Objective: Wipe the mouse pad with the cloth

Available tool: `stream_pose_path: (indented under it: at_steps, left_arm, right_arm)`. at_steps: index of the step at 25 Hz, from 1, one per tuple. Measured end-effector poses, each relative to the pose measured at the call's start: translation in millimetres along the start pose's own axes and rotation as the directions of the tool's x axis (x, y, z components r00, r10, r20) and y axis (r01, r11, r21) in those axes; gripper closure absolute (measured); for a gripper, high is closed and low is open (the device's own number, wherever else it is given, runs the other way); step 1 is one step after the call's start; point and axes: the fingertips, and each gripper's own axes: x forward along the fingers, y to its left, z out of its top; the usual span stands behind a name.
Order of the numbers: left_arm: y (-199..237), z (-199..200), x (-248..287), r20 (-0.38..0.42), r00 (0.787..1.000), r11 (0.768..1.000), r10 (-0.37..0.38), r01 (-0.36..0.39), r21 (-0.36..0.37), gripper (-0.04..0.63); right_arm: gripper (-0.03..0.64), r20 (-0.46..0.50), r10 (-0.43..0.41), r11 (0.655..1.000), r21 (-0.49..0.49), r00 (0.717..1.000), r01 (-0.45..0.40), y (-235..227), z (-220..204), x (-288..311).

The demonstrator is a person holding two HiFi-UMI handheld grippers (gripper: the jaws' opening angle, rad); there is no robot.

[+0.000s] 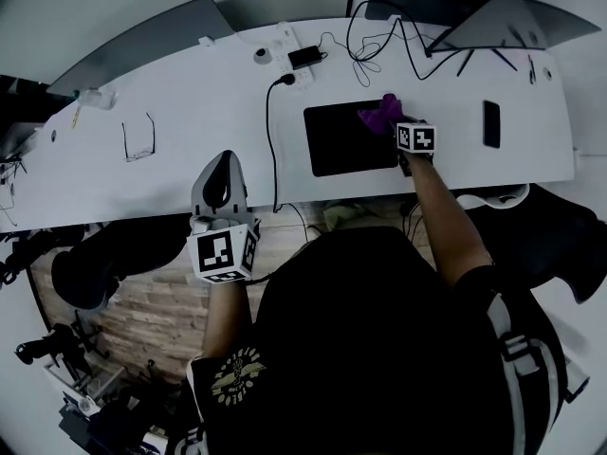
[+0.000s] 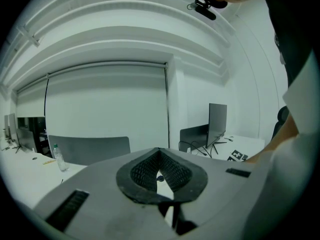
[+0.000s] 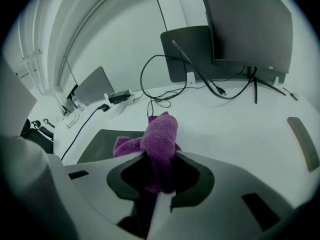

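Over the far right corner of the black mouse pad (image 1: 346,140), clamping a purple cloth (image 3: 160,134) in the right gripper (image 3: 160,176); holding the left gripper (image 2: 159,151) pinched closed and empty at the desk's (image 1: 190,93) near edge.

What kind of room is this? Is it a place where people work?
Most likely an office. There is a long white desk with a monitor standing on it, a tangle of cables, and a black mouse pad. The right gripper holds a purple cloth at the pad's corner.
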Motion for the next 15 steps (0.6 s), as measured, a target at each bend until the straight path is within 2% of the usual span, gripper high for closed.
stream_pose_path:
  at_steps: [4,8,15]
  left_arm:
    - [3.8,2.7,-8.1,0.012,1.000,1.000,0.005,-0.006,0.005,0.594]
    - [5.6,1.7,-17.6,0.017,1.000,1.000,0.009,-0.009,0.000,0.594]
    - [0.2,-4.8,-34.1,0.013,1.000,1.000,-0.010,0.010,-0.007,0.594]
  right_arm:
    - [0.512,0.096,0.066,0.998,-0.006,0.993,-0.066,12.8,21.6,-28.8]
    - [0.512,0.198,0.173,0.985,-0.040,0.965,-0.169,51.5,45.3,-73.6]
    - [0.514,0.235,0.356,0.934,-0.067,0.905,-0.350,136.4,49.4,-117.2]
